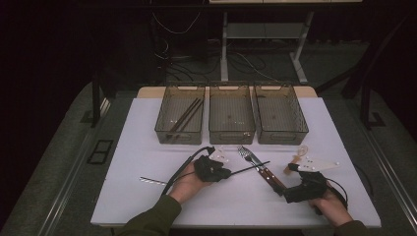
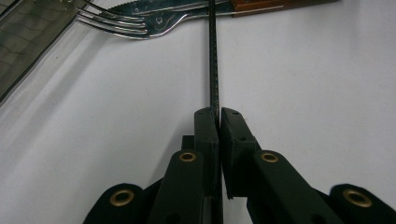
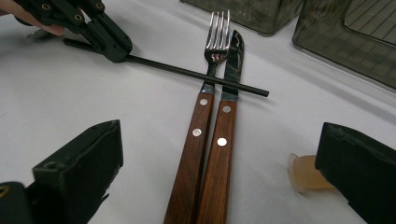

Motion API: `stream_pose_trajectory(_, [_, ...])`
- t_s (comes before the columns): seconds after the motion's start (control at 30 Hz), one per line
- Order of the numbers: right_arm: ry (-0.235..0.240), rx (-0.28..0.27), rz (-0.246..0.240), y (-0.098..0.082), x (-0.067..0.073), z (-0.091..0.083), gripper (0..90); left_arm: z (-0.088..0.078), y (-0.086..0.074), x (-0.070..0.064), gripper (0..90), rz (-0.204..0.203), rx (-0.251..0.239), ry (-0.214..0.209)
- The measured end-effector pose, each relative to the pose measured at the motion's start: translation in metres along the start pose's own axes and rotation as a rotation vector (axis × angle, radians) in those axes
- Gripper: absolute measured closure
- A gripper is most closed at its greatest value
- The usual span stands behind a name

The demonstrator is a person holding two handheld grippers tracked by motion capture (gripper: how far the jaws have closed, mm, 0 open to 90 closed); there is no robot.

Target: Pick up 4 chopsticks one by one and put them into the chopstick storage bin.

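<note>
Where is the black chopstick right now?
In the high view, mid-table: the chopstick is clamped in the left gripper, its far end lying across the fork and knife.

The high view is dim, its surroundings nearly black around the pale table (image 1: 147, 196). Both gripper views are brighter; glare glints on the fork (image 3: 217, 35), and near jaws blur.

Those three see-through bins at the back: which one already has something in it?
The left bin: dark chopsticks lie inside. The middle bin and right bin look empty.
</note>
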State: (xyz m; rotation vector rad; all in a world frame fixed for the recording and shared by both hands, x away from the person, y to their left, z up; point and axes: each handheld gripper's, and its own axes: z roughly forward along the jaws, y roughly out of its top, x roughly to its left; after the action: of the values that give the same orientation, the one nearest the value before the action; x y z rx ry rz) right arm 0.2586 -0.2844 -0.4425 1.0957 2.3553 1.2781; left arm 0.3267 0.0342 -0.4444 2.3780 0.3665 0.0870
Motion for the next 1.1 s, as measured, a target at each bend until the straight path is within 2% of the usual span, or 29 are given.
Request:
stream_pose_trajectory(0.03, [0.0, 0.0, 0.0, 0.0, 0.0, 0.0, 1.1, 0.001, 0.0, 0.0, 85.3, -0.013, -0.01, 0.0])
stream_pose_trajectory(0.13, [0.0, -0.001, -0.002, 0.0, 0.0, 0.0, 1.1, -0.001, 0.0, 0.0, 85.3, -0.017, -0.005, -0.006])
stream_pose_trajectory(0.3, [0.0, -0.002, -0.002, 0.0, 0.0, 0.0, 1.2, -0.006, 0.001, 0.001, 85.3, -0.034, -0.031, -0.014])
stream_pose_trajectory(0.43, [0.0, -0.003, -0.001, 0.0, 0.0, 0.0, 1.1, -0.015, 0.001, 0.004, 85.3, -0.041, -0.052, -0.022])
stream_pose_trajectory(0.5, [0.0, -0.004, 0.0, 0.0, 0.0, 0.0, 1.1, -0.019, 0.0, 0.004, 85.4, -0.065, -0.067, -0.025])
stream_pose_trajectory(0.77, [0.004, -0.004, -0.003, 0.0, 0.001, 0.0, 1.1, -0.035, -0.001, 0.007, 85.3, -0.094, -0.105, -0.031])
stream_pose_trajectory(1.1, [0.004, -0.002, -0.007, 0.0, 0.001, 0.0, 1.1, -0.049, -0.004, 0.008, 85.3, -0.097, -0.115, -0.032])
